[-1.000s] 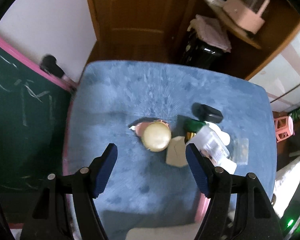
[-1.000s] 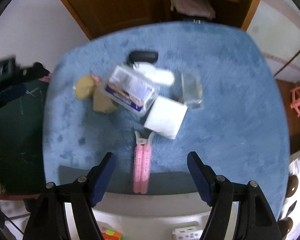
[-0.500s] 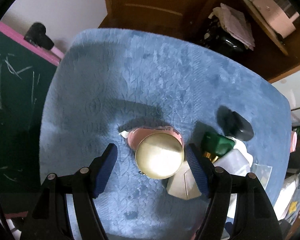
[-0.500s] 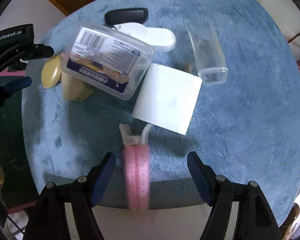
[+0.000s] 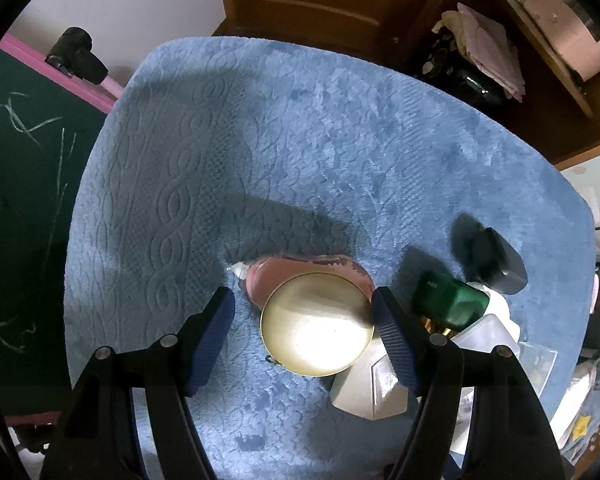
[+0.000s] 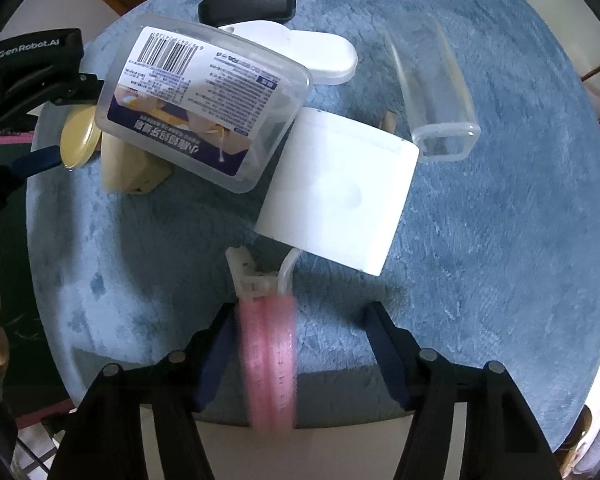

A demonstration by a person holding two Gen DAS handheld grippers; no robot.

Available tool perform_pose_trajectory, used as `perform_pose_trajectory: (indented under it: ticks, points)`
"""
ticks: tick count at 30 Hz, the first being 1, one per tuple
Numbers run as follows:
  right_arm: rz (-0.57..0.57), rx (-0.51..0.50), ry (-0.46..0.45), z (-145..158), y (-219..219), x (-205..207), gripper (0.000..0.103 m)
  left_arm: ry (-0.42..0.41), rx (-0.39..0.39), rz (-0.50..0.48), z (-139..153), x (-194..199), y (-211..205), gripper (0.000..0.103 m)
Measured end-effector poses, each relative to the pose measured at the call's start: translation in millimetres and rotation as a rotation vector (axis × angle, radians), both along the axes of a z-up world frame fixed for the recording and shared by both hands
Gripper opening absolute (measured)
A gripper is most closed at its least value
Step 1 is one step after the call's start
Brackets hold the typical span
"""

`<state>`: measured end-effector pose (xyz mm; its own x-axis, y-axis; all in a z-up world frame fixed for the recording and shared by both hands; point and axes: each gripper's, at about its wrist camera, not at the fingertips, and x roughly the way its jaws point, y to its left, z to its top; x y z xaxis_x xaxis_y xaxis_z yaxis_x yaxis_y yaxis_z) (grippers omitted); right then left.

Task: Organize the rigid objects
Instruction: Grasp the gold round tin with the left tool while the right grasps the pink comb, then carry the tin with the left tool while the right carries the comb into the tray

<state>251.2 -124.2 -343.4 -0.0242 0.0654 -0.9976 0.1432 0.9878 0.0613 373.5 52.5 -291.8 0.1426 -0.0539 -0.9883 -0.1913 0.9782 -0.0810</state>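
Two grippers hang over a table (image 5: 300,152) covered in blue plush cloth, both with jaws spread wide and nothing gripped. The left gripper (image 5: 302,322) straddles a round gold tin (image 5: 318,326) that sits between its blue pads; the right-hand pad looks to be just at the tin's rim, though the angle makes contact hard to judge. The tin lies on top of a pink pouch (image 5: 268,280), and a beige angular box (image 5: 370,392) lies just beside it toward the right. Further right sit a green bottle (image 5: 450,300) and a black case (image 5: 500,264), close together. From the right wrist view, the right gripper (image 6: 300,342) is lowered over a pink comb-like piece (image 6: 270,360) with a white clip end (image 6: 252,276); the pink piece is blurred and lies nearer the left pad, apart from the right one. Ahead of it a white box (image 6: 340,196) rests against a clear lidded container (image 6: 204,100) with a barcode label, which leans tilted over the beige box (image 6: 128,170). A clear open-ended sleeve (image 6: 432,88) lies to the right of the white box, and a flat white piece (image 6: 320,54) lies behind the labelled container.
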Motion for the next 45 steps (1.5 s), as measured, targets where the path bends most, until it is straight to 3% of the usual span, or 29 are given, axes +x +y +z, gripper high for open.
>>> perform_pose_trajectory:
  ticks: [2,5,6,7,12,18,24,31,34,39,45]
  points:
    - [0.011,-0.010,-0.002,0.9,6.7,0.2,0.058,0.004,0.006,-0.007,0.5,-0.5,-0.4,0.074]
    - [0.026,0.004,-0.007,3.1,11.5,-2.1,0.041,-0.002,0.029,-0.020,1.4,2.7,-5.0,0.071]
    - [0.031,0.015,-0.008,3.8,14.3,-1.5,0.031,-0.007,0.032,-0.025,2.5,2.5,-5.9,0.065]
    - [0.039,0.027,-0.007,4.8,16.6,-2.6,0.027,-0.010,0.030,-0.033,3.8,1.8,-6.5,0.058]
    - [0.046,0.029,-0.024,9.7,20.5,-6.7,0.026,-0.035,0.029,-0.047,8.5,-1.5,-5.6,0.058]
    - [-0.013,0.134,-0.087,36.2,3.0,-7.8,0.026,-0.079,0.015,-0.069,28.0,-14.2,-1.0,0.057]
    - [-0.035,0.165,-0.165,79.7,-13.2,3.3,0.026,-0.122,-0.006,-0.122,64.9,-44.5,3.4,0.057]
    - [-0.064,0.186,-0.301,141.2,-28.1,-25.5,0.026,-0.182,-0.035,-0.212,121.9,-100.7,3.1,0.057]
    - [-0.048,0.181,-0.369,177.7,-29.1,-46.4,0.026,-0.209,-0.042,-0.251,148.0,-132.2,0.4,0.058]
    - [0.054,0.182,-0.438,211.2,-17.5,-85.7,0.026,-0.219,-0.083,-0.283,174.4,-182.4,-3.1,0.058]
    - [0.191,0.144,-0.427,204.3,-10.6,-140.5,0.026,-0.192,-0.068,-0.313,174.4,-233.1,-17.4,0.058]
